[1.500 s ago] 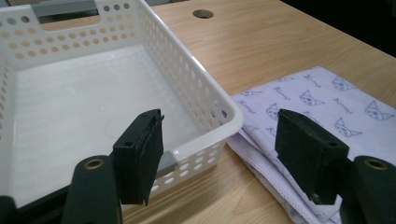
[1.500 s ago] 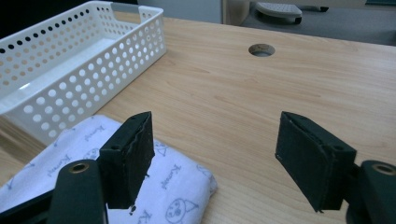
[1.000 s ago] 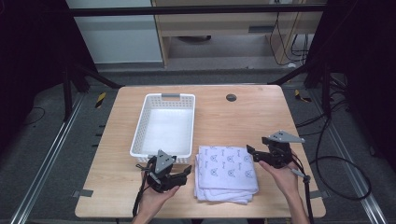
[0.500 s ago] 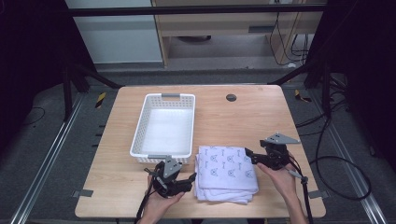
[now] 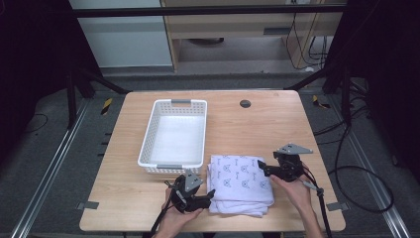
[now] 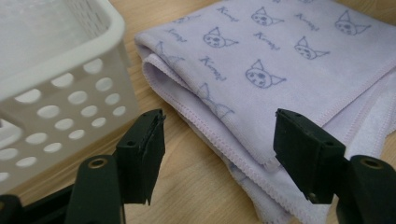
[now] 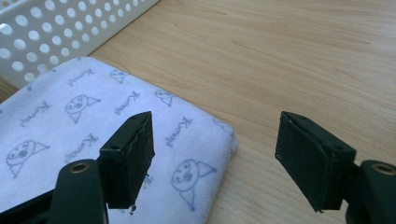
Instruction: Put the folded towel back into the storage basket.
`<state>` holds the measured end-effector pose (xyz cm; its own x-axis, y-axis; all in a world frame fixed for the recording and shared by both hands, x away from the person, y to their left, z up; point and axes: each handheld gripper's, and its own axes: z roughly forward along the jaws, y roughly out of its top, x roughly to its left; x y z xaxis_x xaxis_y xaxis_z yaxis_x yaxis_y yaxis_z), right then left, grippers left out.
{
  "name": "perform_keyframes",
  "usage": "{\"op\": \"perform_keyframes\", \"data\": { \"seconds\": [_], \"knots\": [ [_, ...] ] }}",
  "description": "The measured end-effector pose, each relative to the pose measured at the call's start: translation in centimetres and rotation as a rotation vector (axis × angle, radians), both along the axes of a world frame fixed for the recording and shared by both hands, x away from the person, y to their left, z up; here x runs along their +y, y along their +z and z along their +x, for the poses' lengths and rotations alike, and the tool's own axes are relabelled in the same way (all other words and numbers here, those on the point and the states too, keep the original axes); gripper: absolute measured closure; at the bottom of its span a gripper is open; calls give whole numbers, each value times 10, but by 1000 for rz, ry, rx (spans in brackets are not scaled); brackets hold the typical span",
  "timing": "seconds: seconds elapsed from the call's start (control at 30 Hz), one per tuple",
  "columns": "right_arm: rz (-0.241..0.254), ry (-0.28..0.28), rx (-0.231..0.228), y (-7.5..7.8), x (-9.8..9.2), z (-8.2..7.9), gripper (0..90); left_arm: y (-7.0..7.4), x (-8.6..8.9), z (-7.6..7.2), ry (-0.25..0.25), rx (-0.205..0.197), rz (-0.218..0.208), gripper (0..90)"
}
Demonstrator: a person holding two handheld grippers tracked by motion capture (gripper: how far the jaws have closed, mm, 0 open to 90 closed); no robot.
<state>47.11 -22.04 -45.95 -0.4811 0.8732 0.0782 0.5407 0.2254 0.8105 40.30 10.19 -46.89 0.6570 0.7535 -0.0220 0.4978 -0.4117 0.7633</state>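
Left tongs [image 5: 210, 197] sit low at the near-left corner of the folded towel [image 5: 240, 182], jaws spread wide, one beside the white basket [image 5: 174, 135] and one over the towel's layered hem. Right tongs [image 5: 262, 167] are likewise agape at the towel's far-right corner, one jaw above the cloth, the other over bare bench [image 5: 277, 119]. Both seem to be lining up a corner pinch; next each would need to drop and close on the edge. Towel lies flat on the bench, just beside the basket.
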Motion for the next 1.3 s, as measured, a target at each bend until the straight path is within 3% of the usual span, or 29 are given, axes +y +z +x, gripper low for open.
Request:
{"op": "perform_keyframes", "data": {
  "seconds": [0.33,0.57,1.0,1.3],
  "knots": [
    [-17,1,13,-10,3,3,279,-11,-10,3,-16,27,20,328],
    [-41,19,48,-18,8,5,305,-19,-18,6,-17,44,34,326],
    [-82,36,90,-29,15,8,359,-25,-18,11,-8,73,15,303],
    [-63,17,124,-34,16,10,376,-29,-16,18,-9,130,-20,298]
  ]
}}
